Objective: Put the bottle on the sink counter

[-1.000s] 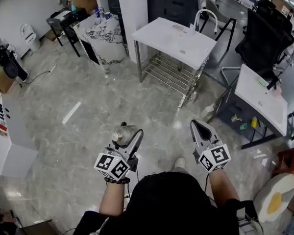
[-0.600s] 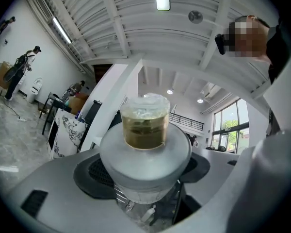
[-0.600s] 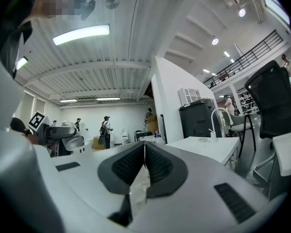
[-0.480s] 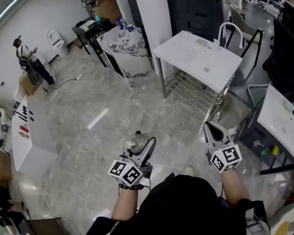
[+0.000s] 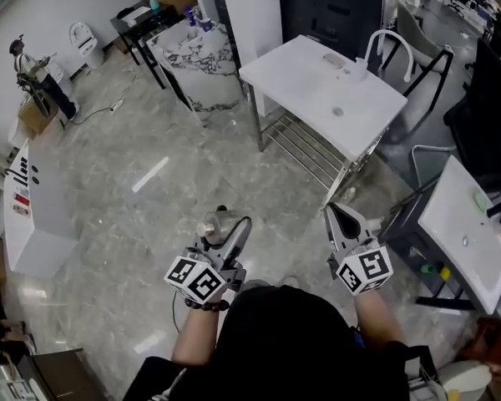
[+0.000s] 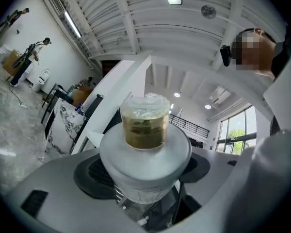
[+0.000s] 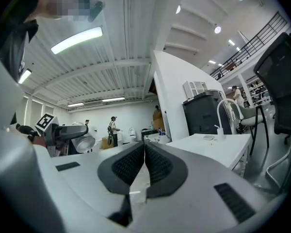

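A silvery bottle (image 5: 216, 225) with a clear cap lies between the jaws of my left gripper (image 5: 230, 225), which is shut on it above the marble floor. In the left gripper view the bottle (image 6: 145, 144) fills the centre, cap end away from me, with the pads pressed on its sides. My right gripper (image 5: 333, 211) is shut and holds nothing; its pads meet in the right gripper view (image 7: 144, 155). The white sink counter (image 5: 305, 72) with a curved faucet (image 5: 386, 43) stands ahead to the right, well beyond both grippers. It also shows in the right gripper view (image 7: 211, 144).
A marble-patterned counter (image 5: 199, 55) stands at the back left, a white cabinet (image 5: 32, 224) at the left. A second white basin top (image 5: 459, 228) and a black chair (image 5: 488, 111) are at the right. A person (image 5: 35, 78) stands far left.
The counter has shifted in the head view as the person moves over the floor. Both grippers keep their places before the body, and the bottle stays in the left one.
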